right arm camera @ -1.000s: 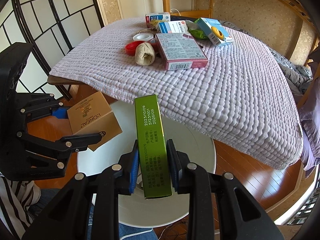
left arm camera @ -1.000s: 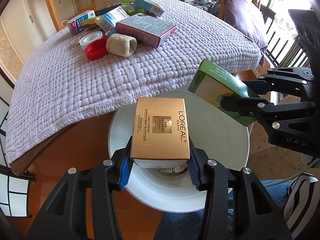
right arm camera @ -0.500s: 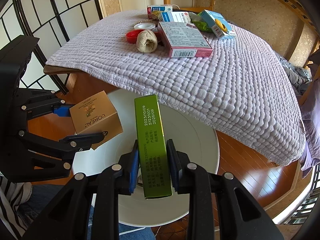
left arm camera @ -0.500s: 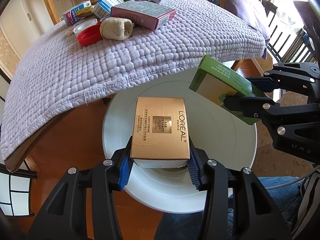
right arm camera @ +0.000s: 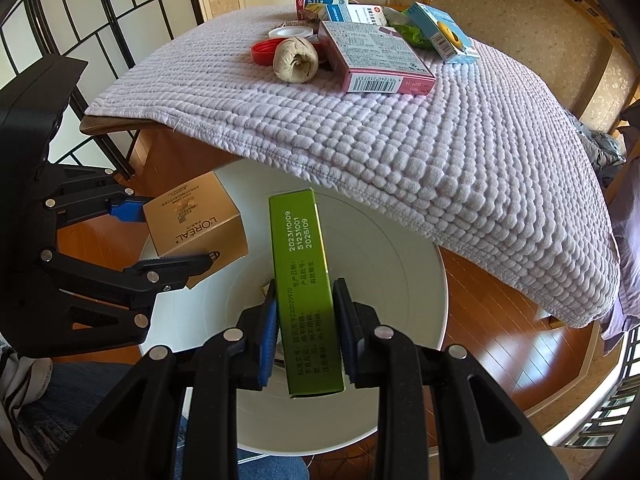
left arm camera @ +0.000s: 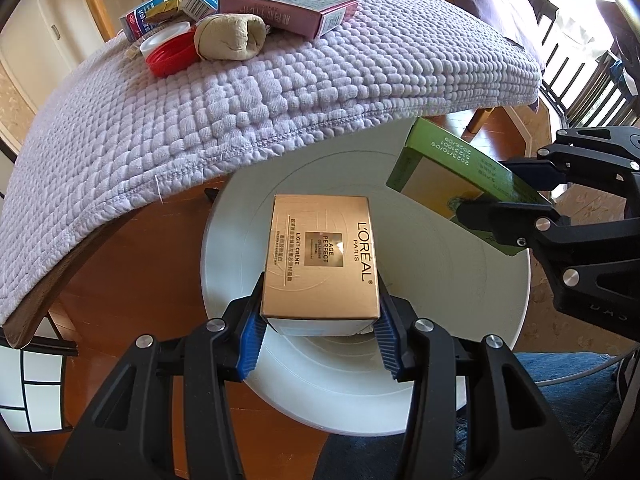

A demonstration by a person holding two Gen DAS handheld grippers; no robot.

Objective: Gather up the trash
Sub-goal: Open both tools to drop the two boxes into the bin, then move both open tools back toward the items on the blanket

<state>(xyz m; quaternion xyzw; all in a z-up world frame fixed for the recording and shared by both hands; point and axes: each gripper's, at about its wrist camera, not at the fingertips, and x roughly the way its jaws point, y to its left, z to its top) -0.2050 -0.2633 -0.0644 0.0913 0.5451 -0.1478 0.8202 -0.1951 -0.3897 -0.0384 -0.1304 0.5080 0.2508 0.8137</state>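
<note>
My left gripper [left arm camera: 318, 340] is shut on a gold L'Oreal box [left arm camera: 322, 260] and holds it over the round white bin [left arm camera: 440, 300] below the table edge. My right gripper [right arm camera: 306, 340] is shut on a green box [right arm camera: 304, 276] and holds it over the same bin [right arm camera: 392, 264]. Each gripper shows in the other's view: the right one [left arm camera: 516, 196] with the green box [left arm camera: 452, 184], the left one [right arm camera: 160, 236] with the gold box [right arm camera: 196, 220]. More trash lies on the table: a pink box [right arm camera: 372, 56], a beige paper wad [right arm camera: 296, 60], a red lid [right arm camera: 264, 49].
The table carries a lilac quilted cloth [right arm camera: 400, 140] that overhangs the bin. At its far side lie a blue box [right arm camera: 444, 30], a white lid [right arm camera: 290, 32] and small medicine boxes [right arm camera: 320, 2]. A folding screen [right arm camera: 80, 40] stands left. The floor is wood.
Both grippers with their boxes have come lower and nearer the white bin. The table edge now sits higher in both views. Both grips are unchanged.
</note>
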